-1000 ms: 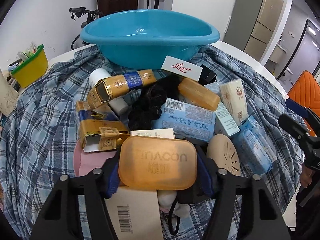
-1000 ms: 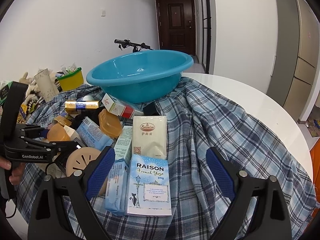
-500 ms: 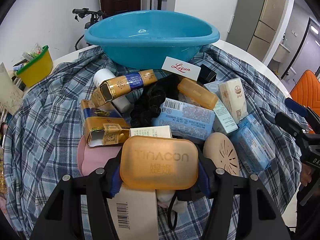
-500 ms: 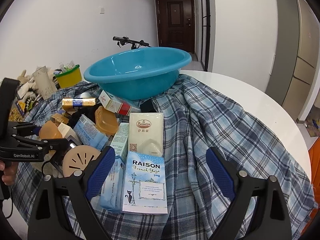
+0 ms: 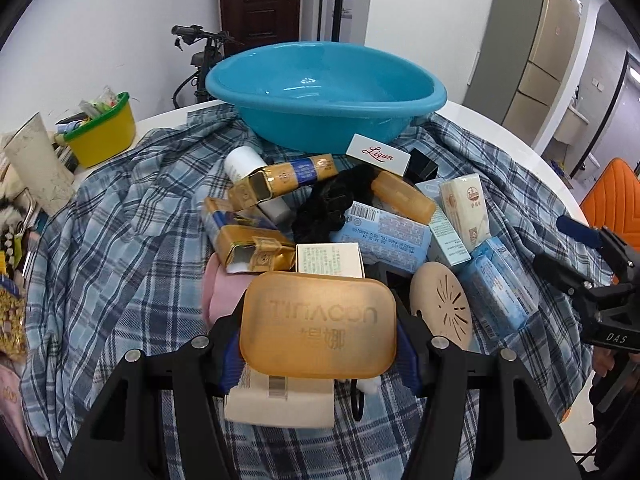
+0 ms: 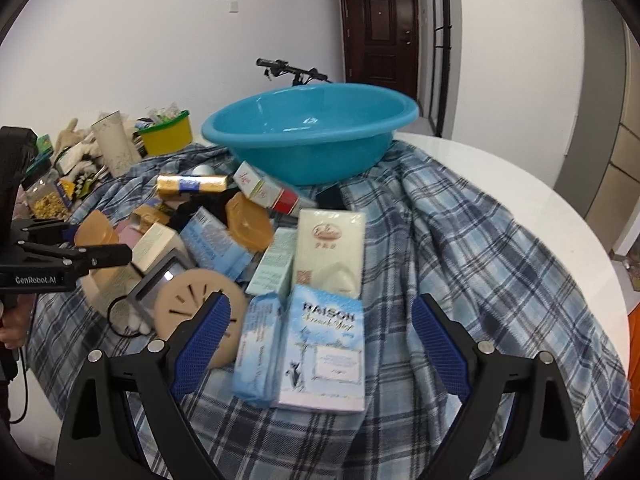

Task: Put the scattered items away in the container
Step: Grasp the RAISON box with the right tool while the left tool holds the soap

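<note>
An amber soap case [image 5: 318, 322] marked TINACON sits flat-faced, clamped by its ends above the pile of boxes [image 5: 384, 236] on the plaid cloth. Behind the pile stands the blue basin [image 5: 324, 92], upright and empty. A pale RAISON box [image 6: 324, 344] lies nearest, flat.

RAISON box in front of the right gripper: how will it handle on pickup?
The RAISON box looks like thin card, so probably light and crushable under a hard squeeze. Its flat faces should suit the right gripper pads and it won't roll. It leans on the pale blue pack, which may shift when lifted.
</note>
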`<state>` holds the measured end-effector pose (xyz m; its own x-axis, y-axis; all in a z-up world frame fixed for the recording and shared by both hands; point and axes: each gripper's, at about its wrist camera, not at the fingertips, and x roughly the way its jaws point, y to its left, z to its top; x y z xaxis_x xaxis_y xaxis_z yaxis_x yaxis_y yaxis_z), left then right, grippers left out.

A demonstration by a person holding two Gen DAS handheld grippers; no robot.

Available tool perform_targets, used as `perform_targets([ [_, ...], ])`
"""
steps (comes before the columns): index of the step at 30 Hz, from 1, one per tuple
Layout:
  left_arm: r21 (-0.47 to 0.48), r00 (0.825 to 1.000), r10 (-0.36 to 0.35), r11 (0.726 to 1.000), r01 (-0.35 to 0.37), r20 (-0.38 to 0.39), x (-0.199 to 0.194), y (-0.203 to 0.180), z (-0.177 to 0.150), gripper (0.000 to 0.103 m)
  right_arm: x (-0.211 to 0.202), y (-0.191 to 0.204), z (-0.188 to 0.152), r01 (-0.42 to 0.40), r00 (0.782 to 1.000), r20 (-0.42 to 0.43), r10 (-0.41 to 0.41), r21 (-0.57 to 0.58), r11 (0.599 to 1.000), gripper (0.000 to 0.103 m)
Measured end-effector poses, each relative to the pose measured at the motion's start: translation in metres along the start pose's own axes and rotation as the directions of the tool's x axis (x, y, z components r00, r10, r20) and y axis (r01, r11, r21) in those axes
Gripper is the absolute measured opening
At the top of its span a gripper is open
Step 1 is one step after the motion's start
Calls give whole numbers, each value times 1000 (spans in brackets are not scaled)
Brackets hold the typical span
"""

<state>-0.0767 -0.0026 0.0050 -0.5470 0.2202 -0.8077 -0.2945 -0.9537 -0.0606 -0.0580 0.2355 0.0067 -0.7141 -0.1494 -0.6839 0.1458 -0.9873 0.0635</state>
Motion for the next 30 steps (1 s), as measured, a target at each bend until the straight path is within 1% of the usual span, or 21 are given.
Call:
perform_targets([
  [2,-4,1000,-4,1000,4,13,-7,-1,-4,63,1,2,-5,-11,1000,-18,11,-9,1000,82],
  [6,-7,999,-24,1000,24,38,-22,-4,-12,63,8,3,-16,-4,998,-60,1,-38,999,79],
  [8,-10,999,-30,999,30,44,-27,-4,-14,63,12,-2,-18,-5,997,-72,4,-15,1000,70],
  [10,-10,999,-31,999,32,45,-28,-4,-15,63,17,-12,-16,-30,996,-79,34,50,998,64],
  [12,-17,999,-27,999,28,43,-28,-3,-15,63,21,-20,-15,-33,996,-80,41,98,995,61],
  [14,-23,999,-29,999,30,42,-27,-2,-16,63,25,-23,-14,-22,996,-85,30,103,994,56],
  [18,-20,999,-29,999,30,41,-27,-2,-18,63,35,-21,-18,-62,989,-126,75,101,993,53],
  [21,-19,999,-32,999,33,38,-27,-2,-19,63,42,-19,-21,-49,987,-149,63,95,994,52],
  [25,-19,999,-34,999,35,39,-27,-1,-19,63,44,-18,-21,-23,989,-144,36,86,996,52],
  [28,-18,999,-38,999,38,38,-27,-1,-19,63,44,-9,-20,-20,988,-154,25,36,999,52],
  [30,-21,999,-41,999,41,36,-26,0,-19,63,44,-3,-19,-25,986,-167,25,5,1000,55],
])
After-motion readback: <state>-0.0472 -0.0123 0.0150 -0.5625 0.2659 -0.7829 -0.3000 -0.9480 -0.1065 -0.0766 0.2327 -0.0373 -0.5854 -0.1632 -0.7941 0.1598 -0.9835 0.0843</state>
